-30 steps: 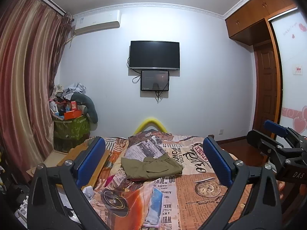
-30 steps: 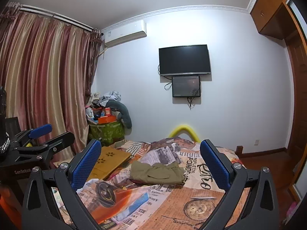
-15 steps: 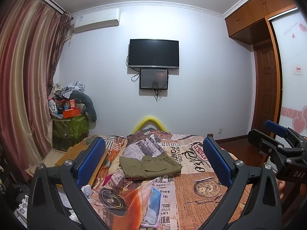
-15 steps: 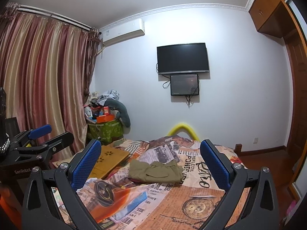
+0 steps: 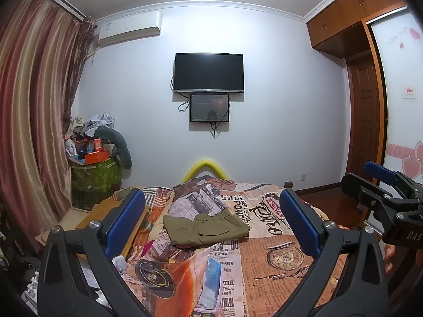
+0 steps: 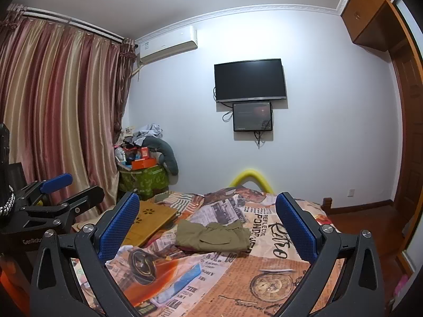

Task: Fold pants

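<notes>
Left claw (image 5: 211, 224) agape, right claw (image 6: 207, 227) agape, folded pants (image 5: 206, 228) lying crosswise

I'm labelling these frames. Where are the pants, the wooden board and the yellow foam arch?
pants (image 5: 206, 228): left wrist view, middle of the folded olive cloth.
wooden board (image 6: 152, 220): right wrist view, its flat top.
yellow foam arch (image 5: 205, 165): left wrist view, top of the curve.

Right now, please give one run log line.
pants: folded on bed | left gripper: open, empty | right gripper: open, empty
</notes>
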The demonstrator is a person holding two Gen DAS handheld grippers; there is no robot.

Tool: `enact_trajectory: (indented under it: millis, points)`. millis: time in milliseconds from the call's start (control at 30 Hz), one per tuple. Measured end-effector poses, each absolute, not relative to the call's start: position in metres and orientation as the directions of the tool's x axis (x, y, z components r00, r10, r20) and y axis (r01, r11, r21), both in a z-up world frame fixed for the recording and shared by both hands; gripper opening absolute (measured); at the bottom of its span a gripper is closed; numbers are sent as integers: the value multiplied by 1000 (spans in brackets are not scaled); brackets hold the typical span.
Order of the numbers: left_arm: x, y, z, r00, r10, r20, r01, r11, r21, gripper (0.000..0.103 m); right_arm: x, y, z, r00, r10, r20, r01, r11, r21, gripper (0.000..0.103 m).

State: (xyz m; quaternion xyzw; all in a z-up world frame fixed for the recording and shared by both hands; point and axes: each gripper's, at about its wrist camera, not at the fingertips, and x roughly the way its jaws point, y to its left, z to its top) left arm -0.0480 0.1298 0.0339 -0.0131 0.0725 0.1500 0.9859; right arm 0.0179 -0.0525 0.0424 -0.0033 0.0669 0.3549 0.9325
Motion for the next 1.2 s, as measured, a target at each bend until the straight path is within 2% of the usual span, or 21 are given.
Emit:
enact_trajectory:
  millis: [1200]
  points:
    - [-41,131,29,953,246,-176,-254,967,-26,103,17,-49,44,741,658,-132,-658,751,52,102]
